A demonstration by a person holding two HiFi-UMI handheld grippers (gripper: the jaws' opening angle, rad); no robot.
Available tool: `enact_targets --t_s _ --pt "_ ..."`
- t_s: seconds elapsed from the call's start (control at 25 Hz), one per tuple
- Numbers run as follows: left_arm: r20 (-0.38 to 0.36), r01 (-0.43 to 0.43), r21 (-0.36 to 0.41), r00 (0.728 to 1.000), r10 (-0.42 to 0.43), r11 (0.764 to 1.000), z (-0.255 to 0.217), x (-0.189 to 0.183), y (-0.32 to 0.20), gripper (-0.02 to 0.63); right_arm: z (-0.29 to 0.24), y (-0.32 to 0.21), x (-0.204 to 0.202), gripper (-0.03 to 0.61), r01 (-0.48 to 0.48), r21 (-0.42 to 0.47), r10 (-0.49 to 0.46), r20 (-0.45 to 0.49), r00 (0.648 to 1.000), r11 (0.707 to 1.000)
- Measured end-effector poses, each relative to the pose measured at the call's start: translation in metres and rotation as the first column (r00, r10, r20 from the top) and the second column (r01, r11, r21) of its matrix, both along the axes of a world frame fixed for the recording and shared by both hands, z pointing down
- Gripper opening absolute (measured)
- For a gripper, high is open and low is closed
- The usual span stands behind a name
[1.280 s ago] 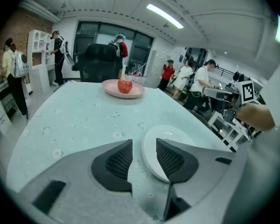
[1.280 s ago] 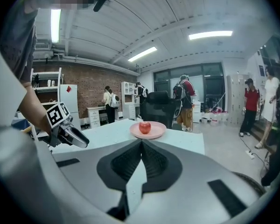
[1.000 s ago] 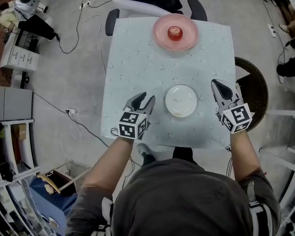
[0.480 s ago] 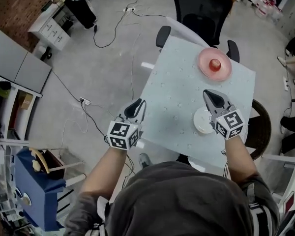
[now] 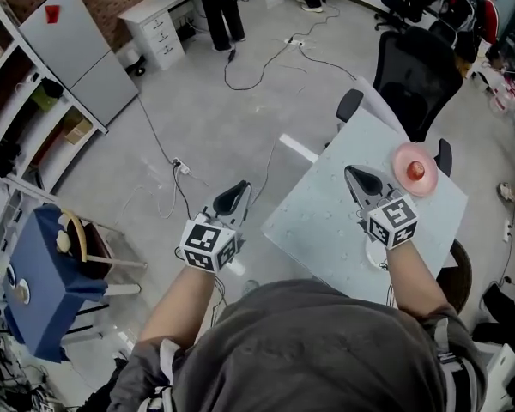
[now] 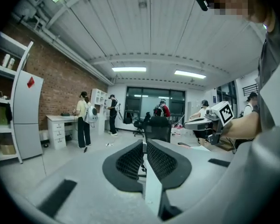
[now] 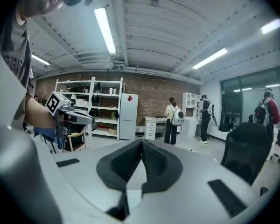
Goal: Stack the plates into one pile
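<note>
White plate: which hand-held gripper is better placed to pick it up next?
Right, I'd say. The right hand-held gripper hangs over the table, close by the white plate; the left hand-held gripper is off the table's edge, above the floor, jaws closing on nothing.

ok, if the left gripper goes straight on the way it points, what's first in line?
Probably the black chair, far off; depth is unclear. The left gripper, jaws closing on nothing, points past the table over open floor.

Bright ceiling tubes [image 7: 105, 30] w/ fisheye-warped edges.
</note>
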State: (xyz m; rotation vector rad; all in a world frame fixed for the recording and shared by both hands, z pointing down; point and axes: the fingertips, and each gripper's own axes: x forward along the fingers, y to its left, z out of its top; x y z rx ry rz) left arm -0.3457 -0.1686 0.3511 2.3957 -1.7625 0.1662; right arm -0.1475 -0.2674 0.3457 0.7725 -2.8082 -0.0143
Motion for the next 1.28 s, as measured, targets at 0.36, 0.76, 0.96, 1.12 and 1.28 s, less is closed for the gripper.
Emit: enact_targets --t_s 0.36,0.76,0.96,1.12,1.28 --pt "-0.047 0.061 0.071 0.997 -0.058 0.996 -0.048 -0.049 0.047 0.006 -0.045 0.02 -0.071 -0.008 0.094 0.012 -0.094 0.033 0.995 0.996" --pt "-0.097 0.101 0.091 0.991 -0.092 0.991 -0.067 -0.065 0.057 0.006 -0.056 0.028 -0.07 -0.008 0.092 0.018 -0.093 0.055 0.994 0.996" --pt "-0.1 0.091 0.089 0.992 -0.082 0.992 -0.068 -0.06 0.056 0.006 -0.056 0.028 -0.066 -0.008 0.086 0.017 -0.087 0.05 0.995 0.996" --pt "-0.092 0.084 0.088 0.993 -0.076 0.993 -0.067 -0.059 0.058 0.006 -0.057 0.033 -0.07 -0.009 0.099 0.025 -0.1 0.035 0.994 0.995" --pt "-0.085 0.078 0.087 0.994 -0.071 0.993 -0.066 -0.056 0.059 0.006 -0.057 0.036 -0.07 -0.009 0.106 0.033 -0.107 0.027 0.994 0.994"
